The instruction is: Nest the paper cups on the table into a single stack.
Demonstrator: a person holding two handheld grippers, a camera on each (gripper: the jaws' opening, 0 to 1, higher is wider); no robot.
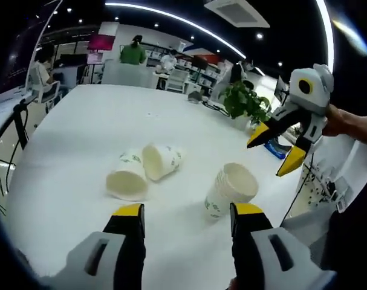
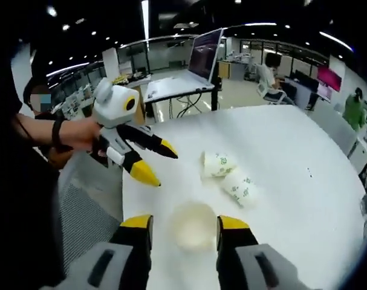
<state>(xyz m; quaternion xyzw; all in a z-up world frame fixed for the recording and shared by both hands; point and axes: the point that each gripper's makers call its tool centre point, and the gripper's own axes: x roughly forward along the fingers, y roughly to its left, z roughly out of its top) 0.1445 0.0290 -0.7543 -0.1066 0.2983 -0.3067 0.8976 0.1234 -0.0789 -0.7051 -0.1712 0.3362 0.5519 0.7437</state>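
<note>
Plainly, the three thin white paper cups with green print, lying tipped on the smooth white table [image 1: 80, 127], look light, crushable and prone to roll, so I'd pinch the nearest cup [image 1: 230, 188] gently by its stiffer rolled rim; the left gripper [image 1: 189, 219] and right gripper [image 2: 178, 226] have their yellow-tipped fingers released, grasping nothing.

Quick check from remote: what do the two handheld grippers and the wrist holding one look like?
Both grippers, left and right, have light grey bodies with tapered black jaws tipped yellow. Each carries a yellow-ringed round marking near the top. The hand on the left gripper wears a dark wristband.
</note>
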